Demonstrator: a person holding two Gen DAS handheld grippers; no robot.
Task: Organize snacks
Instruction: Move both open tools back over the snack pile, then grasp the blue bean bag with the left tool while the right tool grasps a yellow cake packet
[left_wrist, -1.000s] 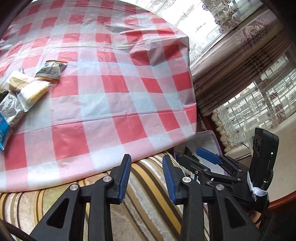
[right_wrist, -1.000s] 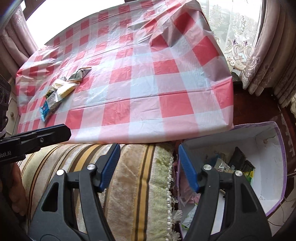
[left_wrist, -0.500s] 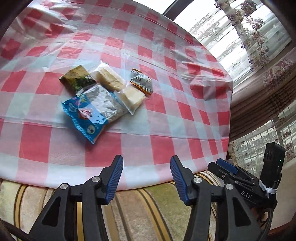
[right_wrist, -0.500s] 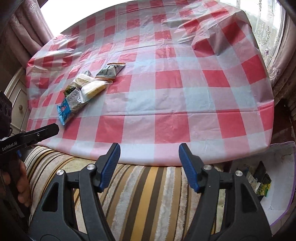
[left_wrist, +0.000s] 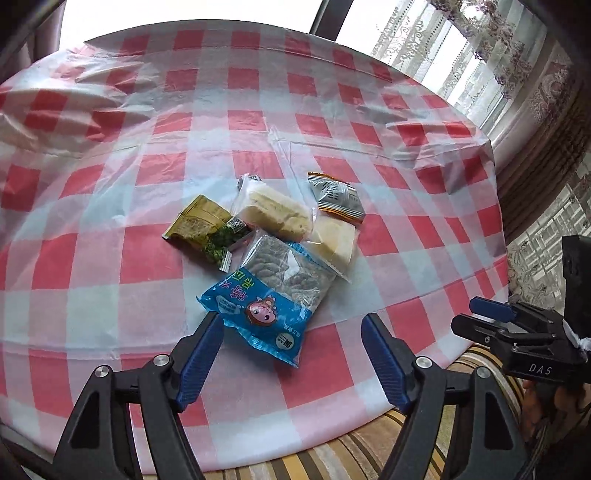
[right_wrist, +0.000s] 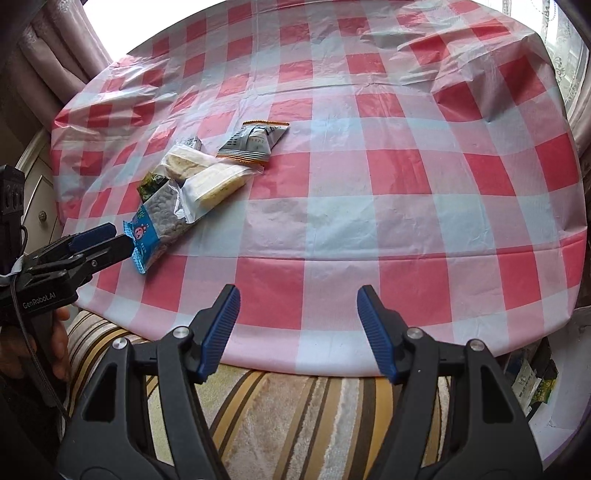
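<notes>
Several snack packets lie in a pile on the red-and-white checked table (left_wrist: 110, 258). A blue packet (left_wrist: 266, 295) is nearest, with a green packet (left_wrist: 207, 229), two clear-wrapped pale cakes (left_wrist: 273, 210) and a grey-orange packet (left_wrist: 336, 197) behind. My left gripper (left_wrist: 291, 354) is open and empty, its tips either side of the blue packet's near end. It shows from the side in the right wrist view (right_wrist: 103, 243). My right gripper (right_wrist: 297, 332) is open and empty over the table's near edge, right of the pile (right_wrist: 207, 177).
A striped cushion (right_wrist: 295, 417) lies below the table's front edge. A white box (right_wrist: 532, 380) holding snack packets sits low at the right. Curtains (left_wrist: 535, 110) and windows stand beyond the table's far and right sides.
Both grippers have swung left and up from the box and cushion toward the table. The left gripper has opened wider and closed in on the snack pile.
</notes>
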